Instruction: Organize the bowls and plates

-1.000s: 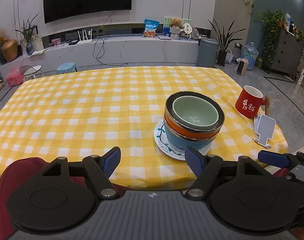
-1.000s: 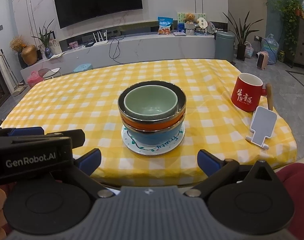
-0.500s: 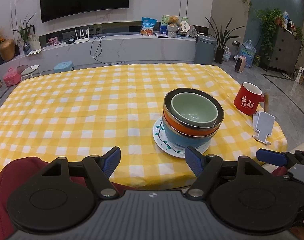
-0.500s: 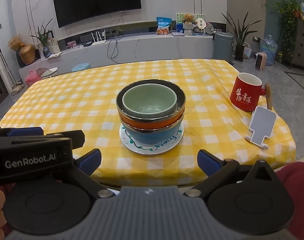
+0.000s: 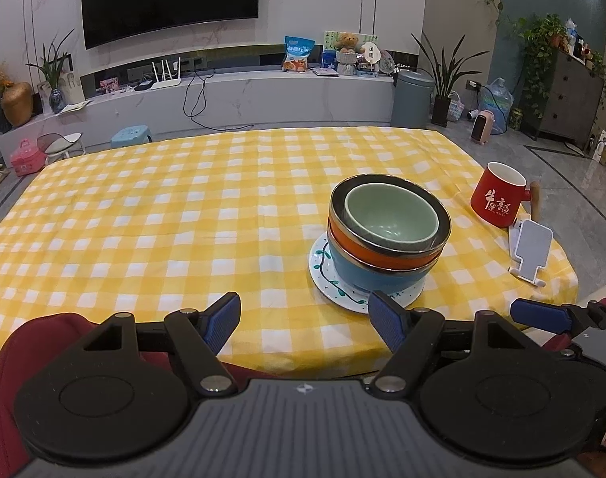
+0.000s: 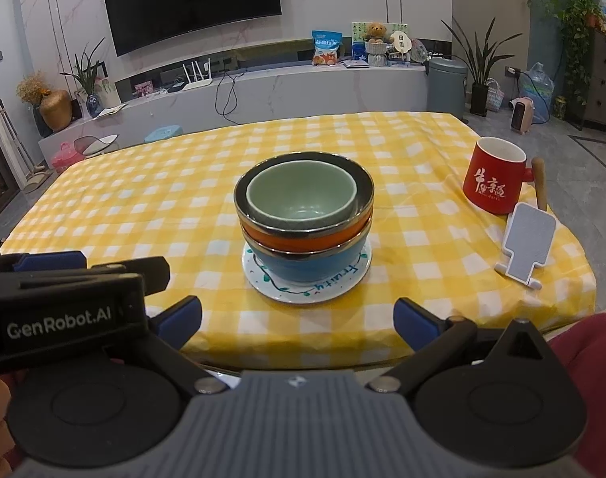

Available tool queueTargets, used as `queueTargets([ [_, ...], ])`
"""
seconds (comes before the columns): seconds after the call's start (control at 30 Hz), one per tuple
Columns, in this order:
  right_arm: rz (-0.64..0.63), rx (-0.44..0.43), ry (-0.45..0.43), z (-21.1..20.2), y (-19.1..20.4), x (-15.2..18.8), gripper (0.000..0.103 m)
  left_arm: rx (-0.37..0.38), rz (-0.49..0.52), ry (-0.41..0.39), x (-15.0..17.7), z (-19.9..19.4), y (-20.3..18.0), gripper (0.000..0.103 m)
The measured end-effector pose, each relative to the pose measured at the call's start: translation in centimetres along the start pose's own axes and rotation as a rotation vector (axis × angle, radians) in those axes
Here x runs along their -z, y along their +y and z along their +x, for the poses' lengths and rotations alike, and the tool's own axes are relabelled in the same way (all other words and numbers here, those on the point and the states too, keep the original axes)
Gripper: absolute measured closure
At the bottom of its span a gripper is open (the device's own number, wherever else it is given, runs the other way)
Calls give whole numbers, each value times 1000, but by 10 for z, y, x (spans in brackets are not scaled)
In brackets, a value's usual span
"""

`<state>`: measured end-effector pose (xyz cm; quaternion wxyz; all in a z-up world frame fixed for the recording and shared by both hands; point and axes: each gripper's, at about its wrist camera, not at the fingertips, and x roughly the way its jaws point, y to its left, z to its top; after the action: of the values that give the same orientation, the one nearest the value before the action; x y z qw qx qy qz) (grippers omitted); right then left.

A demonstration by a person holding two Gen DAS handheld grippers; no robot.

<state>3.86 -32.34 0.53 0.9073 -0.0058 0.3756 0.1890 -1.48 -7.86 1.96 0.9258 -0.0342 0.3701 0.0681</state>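
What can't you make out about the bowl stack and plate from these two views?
- Plate middle: both views, covered by the blue bowl.
- Orange bowl inside: both views, filled by the green bowl.
- Plate lettering: left wrist view, partly behind a left gripper finger.
- Mug contents: hidden by its rim.

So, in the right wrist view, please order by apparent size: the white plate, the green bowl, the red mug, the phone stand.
1. white plate, widest
2. green bowl
3. red mug and phone stand: they look alike, so no ranking.
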Motion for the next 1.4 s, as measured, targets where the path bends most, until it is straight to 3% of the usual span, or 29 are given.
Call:
queueTargets([
  [1.4, 14, 3, 17, 6, 1, 7, 3, -2, -1, 29, 5, 7, 1, 17],
])
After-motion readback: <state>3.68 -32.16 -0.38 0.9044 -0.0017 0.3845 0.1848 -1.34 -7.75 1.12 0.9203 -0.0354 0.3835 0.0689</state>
